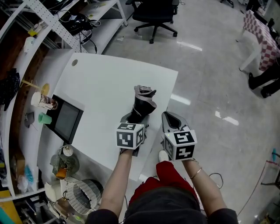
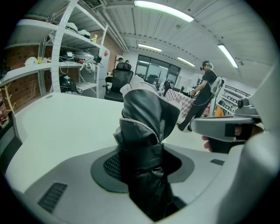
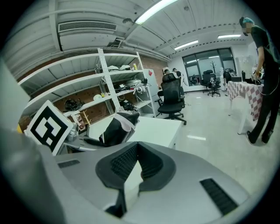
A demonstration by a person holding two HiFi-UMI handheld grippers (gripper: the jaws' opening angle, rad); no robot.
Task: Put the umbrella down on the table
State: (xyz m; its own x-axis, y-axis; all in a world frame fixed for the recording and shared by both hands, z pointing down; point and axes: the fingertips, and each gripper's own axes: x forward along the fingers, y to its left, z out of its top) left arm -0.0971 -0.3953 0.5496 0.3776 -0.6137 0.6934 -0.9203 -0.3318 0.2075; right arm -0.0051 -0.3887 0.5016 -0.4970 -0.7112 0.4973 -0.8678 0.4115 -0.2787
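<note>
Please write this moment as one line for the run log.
left gripper: shut on umbrella | umbrella: folded, held above table | right gripper: shut, empty

umbrella [image 1: 143,105] – black, pale grey trim | table [image 1: 105,83] – white | office chair [image 1: 155,13]: black | cloth [image 1: 259,33]: red-white check

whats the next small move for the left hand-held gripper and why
Probably lower the left hand-held gripper a little toward the white table before opening. Its jaws are clamped on the folded black umbrella, which sticks up over the table's near edge and does not look laid down yet. The right hand-held gripper is shut and empty.
</note>
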